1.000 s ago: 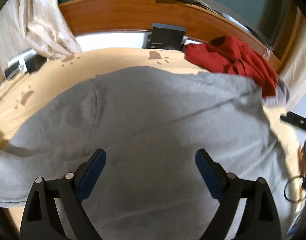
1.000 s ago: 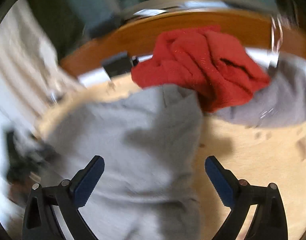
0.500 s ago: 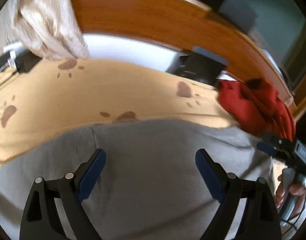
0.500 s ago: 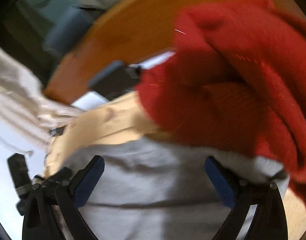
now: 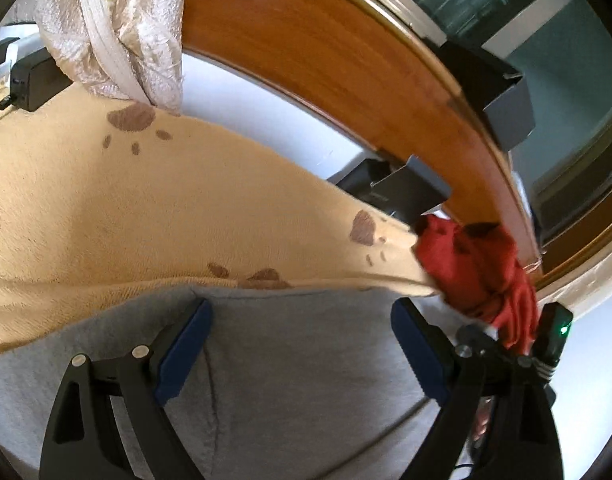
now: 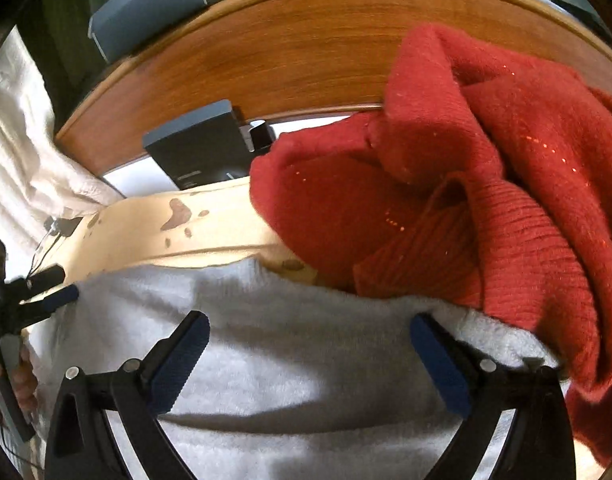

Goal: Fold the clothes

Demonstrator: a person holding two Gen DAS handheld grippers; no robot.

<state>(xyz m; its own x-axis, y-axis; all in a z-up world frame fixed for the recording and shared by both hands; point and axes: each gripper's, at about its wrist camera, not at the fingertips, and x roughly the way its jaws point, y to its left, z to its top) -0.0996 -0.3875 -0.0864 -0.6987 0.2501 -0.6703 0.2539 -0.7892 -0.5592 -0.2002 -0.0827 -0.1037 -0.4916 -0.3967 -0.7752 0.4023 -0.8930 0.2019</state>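
Two open grippers above a grey garment

A soft grey fleece garment [image 5: 306, 380] lies spread on a tan blanket with brown paw prints [image 5: 146, 208]. The left gripper [image 5: 302, 344] and the right gripper [image 6: 309, 360] hover over it, jaws wide apart, gripping nothing. A crumpled red knitted sweater [image 6: 485, 200] rests against the garment's far edge

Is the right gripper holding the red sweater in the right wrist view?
No, the right gripper is open over the grey garment, and the red sweater lies beyond its fingers.
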